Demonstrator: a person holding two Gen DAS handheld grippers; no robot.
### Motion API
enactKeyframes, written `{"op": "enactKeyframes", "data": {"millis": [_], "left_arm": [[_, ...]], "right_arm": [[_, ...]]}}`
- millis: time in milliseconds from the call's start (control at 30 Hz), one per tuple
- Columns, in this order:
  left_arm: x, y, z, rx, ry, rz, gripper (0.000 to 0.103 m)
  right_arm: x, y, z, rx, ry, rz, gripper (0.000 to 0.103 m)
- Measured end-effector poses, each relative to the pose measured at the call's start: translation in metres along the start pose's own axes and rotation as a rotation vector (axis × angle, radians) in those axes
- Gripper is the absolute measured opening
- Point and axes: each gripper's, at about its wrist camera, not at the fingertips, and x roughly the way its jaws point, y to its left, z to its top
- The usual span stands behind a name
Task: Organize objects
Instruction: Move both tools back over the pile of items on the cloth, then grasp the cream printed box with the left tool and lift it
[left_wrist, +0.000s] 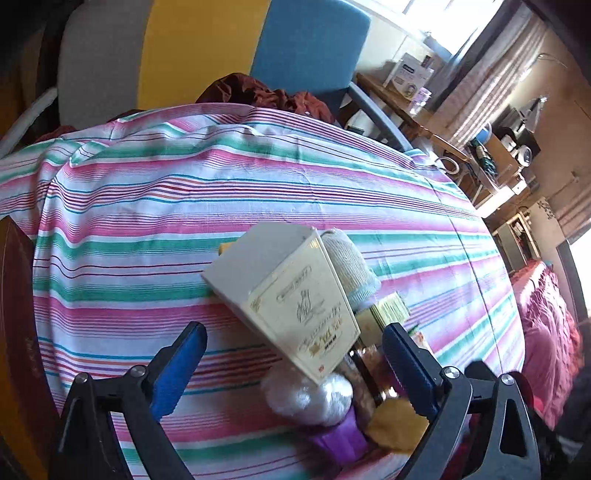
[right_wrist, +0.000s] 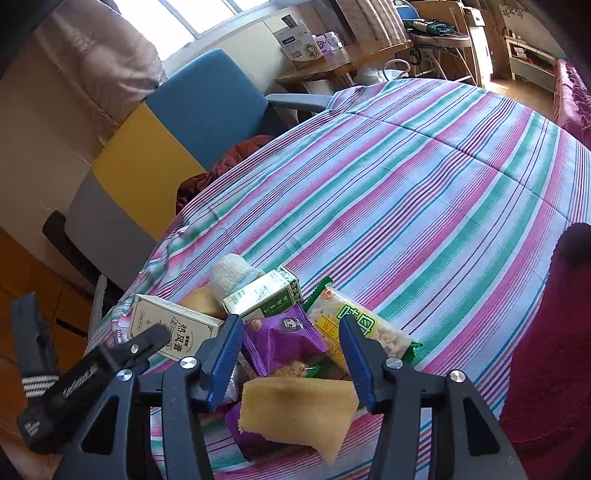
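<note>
1. The cream box lies straight ahead of the left hand-held gripper, at the near-left edge of the heap on the striped desk. Its long axis runs away from us, the far end leaning a little left, so the jaws straddle its narrow width.
2. The left hand-held gripper is released and spread wide, with desk showing between its left pad and the box, so nothing is grasped yet. We judge it the nearer hand for this box.
3. The right hand-held gripper hovers over the heap's middle with the yellow sponge between its jaws. Whether the pads press on it we cannot tell.
4. In the right wrist view the cream box bears large dark Chinese characters (we cannot read them surely).
5. The green-and-white carton carries vertical Chinese print, too small to read.
6. The yellow snack packet shows "WE" and big green characters. The print on the purple packet is illegible.
</note>
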Motion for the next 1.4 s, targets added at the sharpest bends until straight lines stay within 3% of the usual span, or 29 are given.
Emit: {"op": "enactKeyframes", "data": {"millis": [167,200,233,267,400,533,633,733,800,867,1000,1300,1333,1400], "left_arm": [[0.029,0.007,0.020,-0.117,0.015,0.047,0.098],[0.031,0.011,0.020,-0.125,0.019,0.040,0.096],[0.032,0.014,0.019,-0.124,0.017,0.035,0.085],[0.032,0.018,0.017,-0.103,0.022,0.023,0.077],[0.014,0.034,0.001,-0.024,0.013,-0.035,0.074],[-0.011,0.063,-0.016,-0.026,0.052,-0.125,0.074],[-0.030,0.079,-0.024,0.003,0.080,-0.144,0.074],[-0.048,0.086,-0.033,0.078,0.147,-0.177,0.074],[-0.050,0.084,-0.041,0.150,0.232,-0.187,0.074],[-0.048,0.082,-0.051,0.205,0.293,-0.166,0.074],[-0.033,0.075,-0.063,0.234,0.312,-0.095,0.074],[-0.010,0.039,-0.081,0.323,0.142,0.067,0.077],[-0.010,0.038,-0.085,0.338,0.125,0.085,0.075],[-0.009,0.041,-0.089,0.367,0.103,0.111,0.059]], "right_arm": [[0.005,0.002,-0.002,-0.010,0.029,0.023,0.055],[0.005,0.002,-0.003,-0.010,0.034,0.027,0.055],[0.006,0.002,-0.003,-0.009,0.038,0.031,0.055],[0.006,0.001,-0.003,-0.006,0.042,0.035,0.055],[0.007,0.001,-0.004,-0.005,0.048,0.037,0.055],[0.006,0.002,-0.004,-0.012,0.043,0.024,0.055],[0.008,0.003,-0.005,-0.015,0.051,0.009,0.055],[0.010,0.004,-0.007,-0.025,0.059,-0.006,0.055],[0.011,0.006,-0.007,-0.034,0.058,-0.017,0.055],[0.011,0.006,-0.008,-0.034,0.059,-0.022,0.055],[0.010,0.004,-0.007,-0.020,0.057,-0.021,0.055],[0.015,0.003,-0.007,-0.008,0.092,0.013,0.055],[0.016,0.004,-0.008,-0.016,0.098,0.013,0.056],[0.017,0.009,-0.009,-0.036,0.102,0.028,0.056]]}}
